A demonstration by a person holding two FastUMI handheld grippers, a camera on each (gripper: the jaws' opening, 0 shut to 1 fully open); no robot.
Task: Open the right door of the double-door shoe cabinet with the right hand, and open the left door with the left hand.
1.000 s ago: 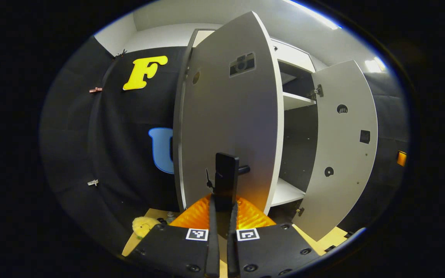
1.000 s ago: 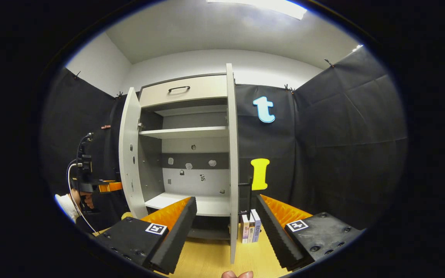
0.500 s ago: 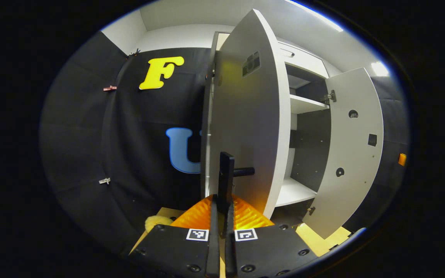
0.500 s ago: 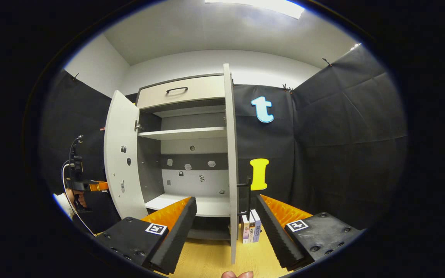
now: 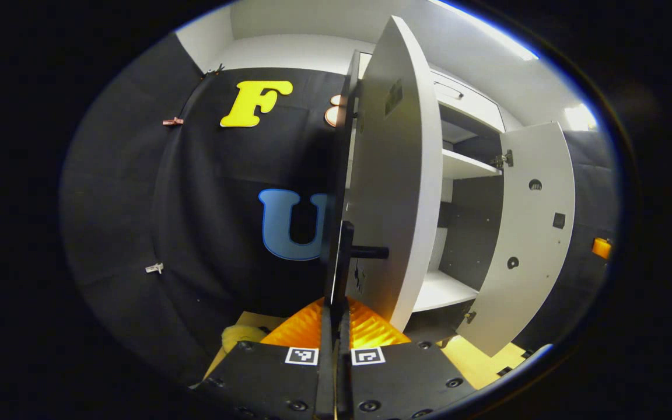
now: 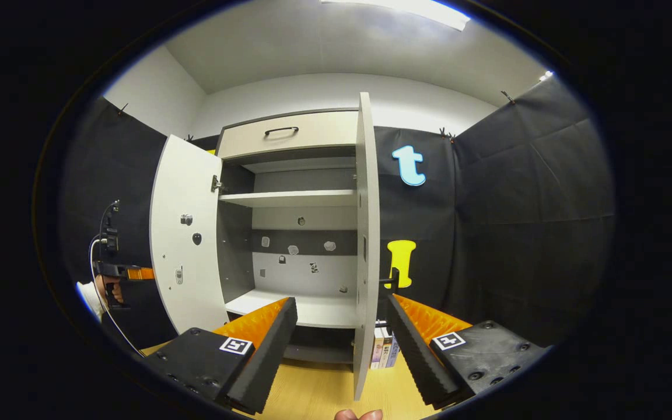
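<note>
Since the earlier frames, the left door point(image 6: 187, 233) had swung further outward, so that in the right gripper view we saw more of its inner face, and in the left gripper view it stood nearly edge-on. We noted that the right door point(image 6: 365, 245) had hardly shifted; it stood open, edge-on to the right gripper's camera.

We found the left gripper point(image 5: 336, 326) with its fingers pressed together on the dark bar handle point(image 5: 345, 262) of the left door, low on the door's outer side. In the right gripper view we saw that same gripper point(image 6: 126, 272) far left, beside the left door, held by a hand point(image 6: 105, 289) in a pale sleeve.

We found the right gripper point(image 6: 342, 350) with its fingers spread wide, gripping nothing. The lower edge of the right door stood between its fingers, apart from both. The right door's dark handle point(image 6: 393, 280) projected on the door's right side, above the right-hand finger.

We recorded the shoe cabinet point(image 6: 289, 233) at the far side, both doors open, with a drawer point(image 6: 286, 137) at the top, an upper shelf point(image 6: 286, 198) and a lower shelf point(image 6: 307, 309). Several small boxes point(image 6: 385, 350) stood upright on the wooden floor point(image 6: 318, 391), just right of the right door's lower edge. A yellow soft item point(image 5: 240, 335) lay on the floor near the left door; we could not tell what it was.
</note>
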